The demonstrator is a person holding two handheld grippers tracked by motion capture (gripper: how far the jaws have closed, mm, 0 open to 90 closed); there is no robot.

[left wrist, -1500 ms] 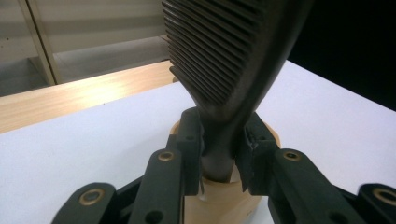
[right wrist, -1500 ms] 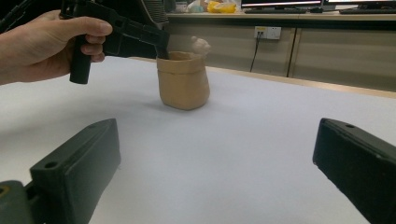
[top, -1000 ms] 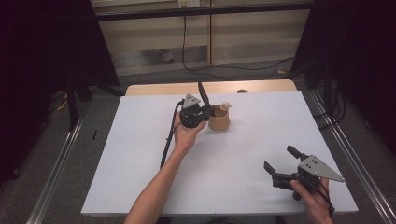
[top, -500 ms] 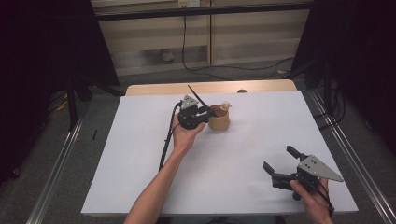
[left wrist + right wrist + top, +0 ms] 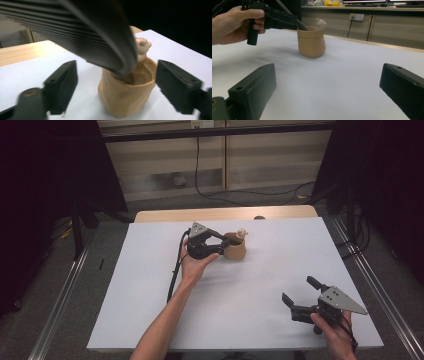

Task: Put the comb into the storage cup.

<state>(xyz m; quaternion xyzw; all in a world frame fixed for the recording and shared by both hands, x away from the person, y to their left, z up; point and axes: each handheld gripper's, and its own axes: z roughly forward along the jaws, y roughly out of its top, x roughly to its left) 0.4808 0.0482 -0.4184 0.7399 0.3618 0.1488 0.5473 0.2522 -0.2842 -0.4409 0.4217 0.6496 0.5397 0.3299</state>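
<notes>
No readable text, label, brand, number or sign anywhere. The tan pot (image 5: 234, 250) w/ its small figure is plain, as are the white counter (image 5: 280, 265) and both claws. Monitors at the back of the right gripper view are too small & blurred to read.

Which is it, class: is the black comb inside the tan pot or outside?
Inside: the comb leans with its tip within the pot rim.
</notes>
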